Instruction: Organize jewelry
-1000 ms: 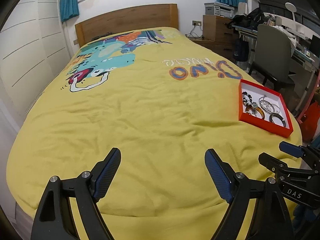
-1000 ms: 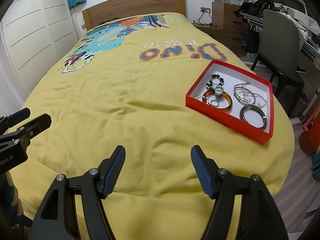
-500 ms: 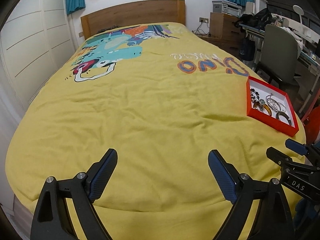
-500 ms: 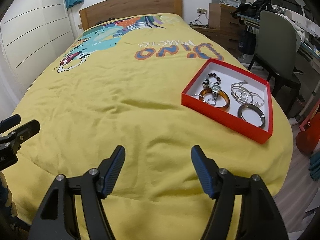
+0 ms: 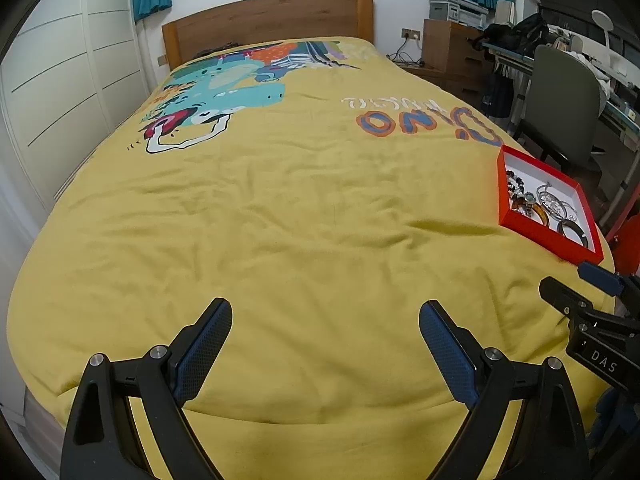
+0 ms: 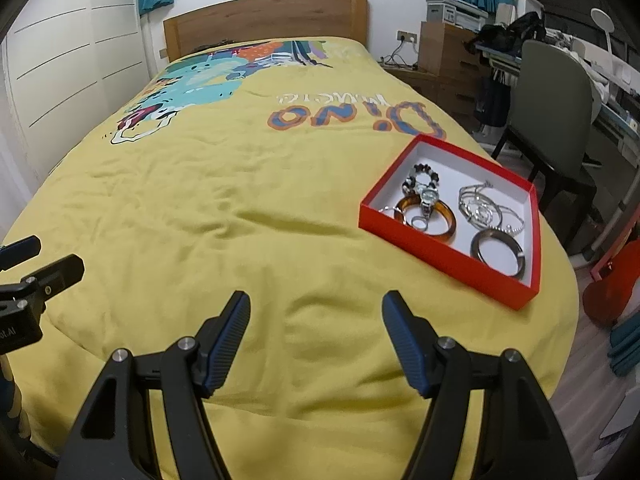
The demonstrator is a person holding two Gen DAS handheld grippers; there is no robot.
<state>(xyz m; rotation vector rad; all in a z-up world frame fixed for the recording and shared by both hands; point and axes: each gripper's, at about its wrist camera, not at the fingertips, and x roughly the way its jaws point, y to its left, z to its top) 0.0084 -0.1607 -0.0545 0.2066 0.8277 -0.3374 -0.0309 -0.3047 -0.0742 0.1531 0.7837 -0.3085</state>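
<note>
1. Red cardboard box (image 6: pixel 448 258) w/ white lining sits on the yellow bedspread (image 6: pixel 240 208), toward the right edge of the bed, nr the foot end. All the jewelry in view is inside it; none on the cover itself.
2. In the box: amber bangle (image 6: pixel 425 222) at the near-left, a watch (image 6: pixel 428 196) lying across it, dark bead bracelet (image 6: pixel 425 172) just behind, silver chains (image 6: pixel 482 208) tangled in the middle, dark bangle (image 6: pixel 497 249) at the near-right corner.
3. Left gripper (image 5: pixel 325 344): jaws spread wide, nothing btwn them, hovering over bare bedspread well apart from the box.
4. Right gripper (image 6: pixel 316 338): jaws also wide, empty, box ahead and to its right – the nearer tool for the first pick.
5. Step in hand, as I read it: approach and pick one piece. Nothing sorted yet.
6. Doing it well: start w/ a loose rigid piece, prob. the dark bangle, since it lies free of the rest.
7. Come down over the box wall, don't shove it – light box on soft bedding will likely slide or tip.
8. Pinch the bangle across its rim, one finger inside the ring, one outside.
9. Leave the chains and the watch for later; they overlap and may drag neighbours out.
10. Left gripper could steady the box's near-left wall if it shifts.
</note>
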